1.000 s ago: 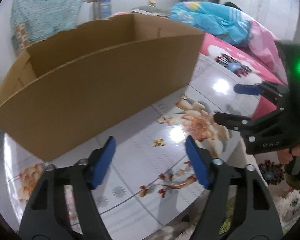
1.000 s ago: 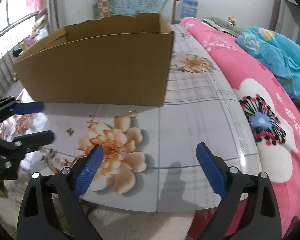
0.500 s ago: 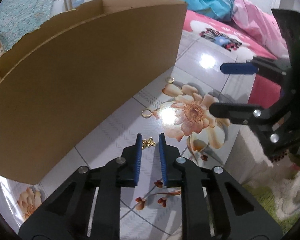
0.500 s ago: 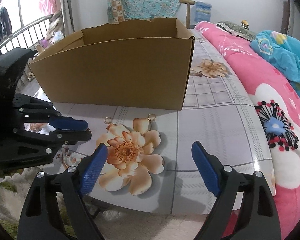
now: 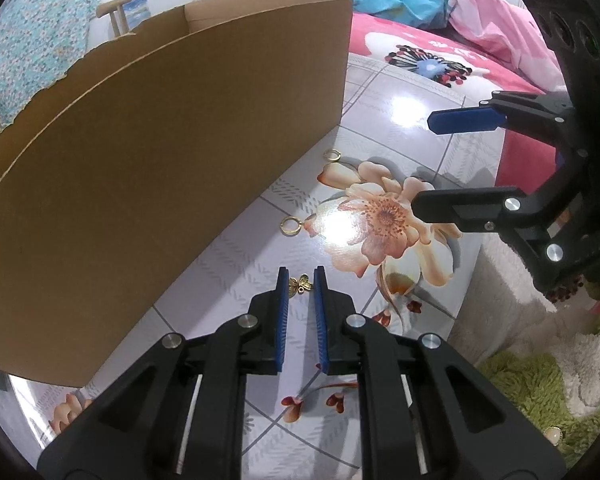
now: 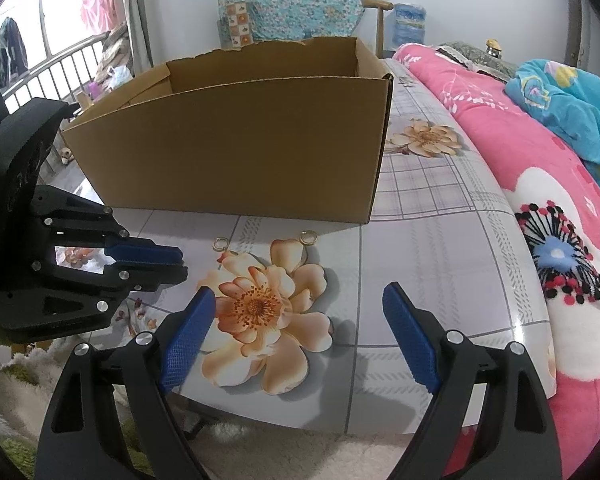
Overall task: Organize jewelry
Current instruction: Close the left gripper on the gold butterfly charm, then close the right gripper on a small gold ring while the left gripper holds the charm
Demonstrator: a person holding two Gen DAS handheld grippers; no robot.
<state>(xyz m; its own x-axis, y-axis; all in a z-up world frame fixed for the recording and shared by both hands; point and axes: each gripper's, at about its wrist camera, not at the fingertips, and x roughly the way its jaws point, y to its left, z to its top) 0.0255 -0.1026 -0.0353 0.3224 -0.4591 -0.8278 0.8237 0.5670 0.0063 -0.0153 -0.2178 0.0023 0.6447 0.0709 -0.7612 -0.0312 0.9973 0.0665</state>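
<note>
Left wrist — left tongs (image 5: 300, 282) lately narrowed around butterfly charm (image 5: 301, 285); right tongs (image 6: 296, 312) wide, empty.

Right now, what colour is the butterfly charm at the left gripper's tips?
Gold; butterfly charm shows best in the left wrist view.

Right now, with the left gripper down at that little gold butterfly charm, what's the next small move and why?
Probably lift the left gripper and carry it over the box. Its jaws have just been closing and now sit tight around the charm, while two rings wait on the table.
</note>
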